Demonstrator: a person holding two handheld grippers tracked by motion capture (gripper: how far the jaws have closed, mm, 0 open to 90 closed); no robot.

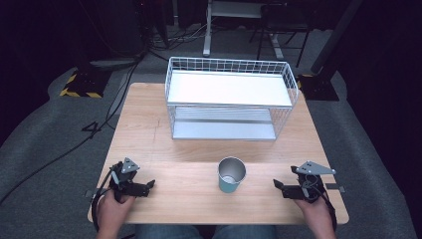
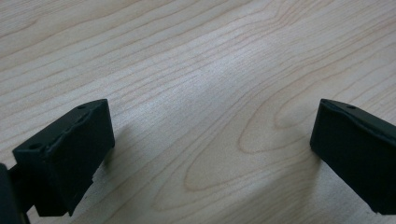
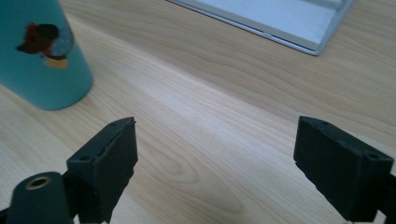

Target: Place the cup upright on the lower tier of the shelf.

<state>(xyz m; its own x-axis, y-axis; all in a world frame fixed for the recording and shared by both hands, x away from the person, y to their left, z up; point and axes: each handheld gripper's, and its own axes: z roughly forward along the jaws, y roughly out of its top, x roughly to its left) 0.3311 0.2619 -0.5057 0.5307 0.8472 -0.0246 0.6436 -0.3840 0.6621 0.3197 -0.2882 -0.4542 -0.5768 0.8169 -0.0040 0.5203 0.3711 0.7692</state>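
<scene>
On the wooden bench (image 1: 149, 124), near its front edge and about midway across, a teal cup (image 1: 231, 175) with a metal lining stands upright, mouth open to the ceiling. Behind it, toward the far edge, sits a white wire rack (image 1: 230, 97) with a flat upper shelf and a lower shelf beneath, well apart from the cup. The left tongs (image 1: 149, 185) rest low at the front left corner of the bench, held in the person's left hand (image 1: 113, 206), jaws pointing toward the middle; in the left gripper view the left tongs (image 2: 212, 135) are spread wide, with bare wood grain between the jaws and nothing held. The right tongs (image 1: 277, 184) lie at the front right corner, held in the right hand (image 1: 314, 209), jaws pointing inward toward the cup. From the right gripper view the right tongs (image 3: 215, 154) are likewise parted wide and empty, the cup (image 3: 39, 56) standing beyond the left jaw and clear of it, a small cartoon figure printed on its side; the rack's lower shelf (image 3: 275, 21) shows at the top of that view. The cup is between the two tongs, nearer the right one, touching neither. Grey floor (image 1: 45, 149) with cables surrounds the bench.
</scene>
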